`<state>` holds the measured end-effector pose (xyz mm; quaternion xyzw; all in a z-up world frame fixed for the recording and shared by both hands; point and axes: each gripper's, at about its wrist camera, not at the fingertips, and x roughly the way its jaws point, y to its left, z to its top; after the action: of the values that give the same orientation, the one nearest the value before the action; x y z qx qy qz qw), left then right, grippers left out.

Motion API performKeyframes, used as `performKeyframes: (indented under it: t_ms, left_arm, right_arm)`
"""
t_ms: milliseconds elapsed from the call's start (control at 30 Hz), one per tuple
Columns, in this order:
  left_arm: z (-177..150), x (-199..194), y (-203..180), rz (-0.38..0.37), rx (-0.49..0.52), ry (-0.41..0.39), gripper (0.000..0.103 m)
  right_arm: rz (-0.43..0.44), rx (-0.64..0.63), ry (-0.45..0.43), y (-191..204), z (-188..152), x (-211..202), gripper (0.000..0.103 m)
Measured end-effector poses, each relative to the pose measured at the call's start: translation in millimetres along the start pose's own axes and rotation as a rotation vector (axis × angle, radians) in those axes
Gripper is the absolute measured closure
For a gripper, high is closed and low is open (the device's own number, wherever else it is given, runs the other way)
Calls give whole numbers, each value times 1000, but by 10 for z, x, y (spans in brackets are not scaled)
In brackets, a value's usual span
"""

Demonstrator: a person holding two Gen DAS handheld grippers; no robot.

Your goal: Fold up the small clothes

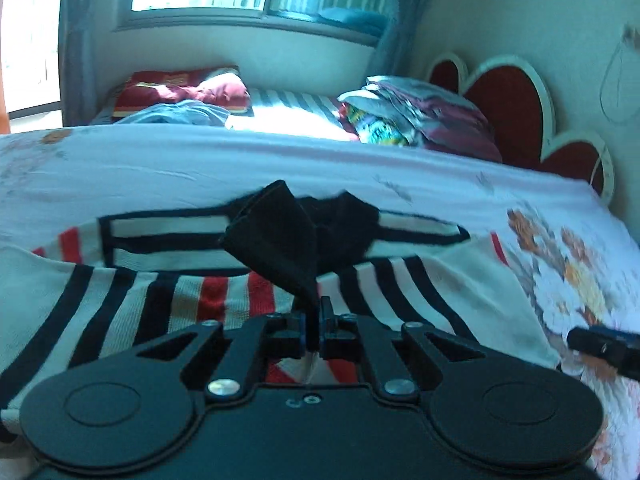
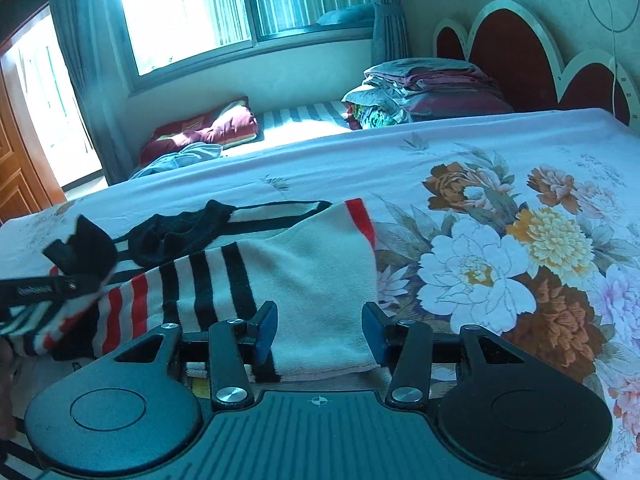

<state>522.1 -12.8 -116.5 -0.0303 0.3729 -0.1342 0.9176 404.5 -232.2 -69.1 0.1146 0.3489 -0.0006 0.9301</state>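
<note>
On the floral bedsheet [image 2: 500, 248], centre frame in both views, lies the striped knit sweater [image 2: 320, 256], cream with black and red bands. My left gripper [image 1: 314, 330] is pinched tight on its black collar [image 1: 280, 236], lifting a fold of it. My right gripper [image 2: 320, 330] hangs wide open, fingers astride the sweater's cream edge, gripping nothing. Upper right: folded bedding stack [image 2: 432, 88] before the red headboard [image 2: 512, 52].
</note>
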Motion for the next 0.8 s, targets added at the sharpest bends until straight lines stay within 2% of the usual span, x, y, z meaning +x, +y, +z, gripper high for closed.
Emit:
performKeyframes:
  t_ms: [67,100,133,200,267,367,467,533,633,733,800]
  left_arm:
    - [-128,191,-204,-34,52,77,98]
    - [-209,256,-259,-43,72,95,93]
    - [-250,315,-319,-49,95,98,84]
    - [-332,319,-418,-73,134,76,48]
    - [-366,261,-459,-113,144,64,41]
    - [-352,61,-406,-70,132,14,48]
    - [-394,-333,-83,42,73,-53,49]
    - [-482,-591,178,78,45,-62,49]
    - [-699,-973,587,140,60,-38,49]
    - [-862,-1114,966,242,35,13,54]
    - [-859,-1093,1171,266,-14,21,60]
  right_arm:
    - [4,12,0,-124,4,-46,55]
    - [14,18,2,-182,2,-68,55]
    - [17,26,6,-234,1,-83,55]
    - [25,45,13,-326,3,-107,55]
    - [45,68,16,-389,7,-117,55]
    - [82,84,27,-376,30,-69,55]
    - [159,115,53,-271,57,70,55]
    - [212,138,72,-177,62,166,55]
    - [274,163,119,-8,79,404,55]
    - [297,149,161,193,70,637,55]
    - [300,159,181,268,56,762,55]
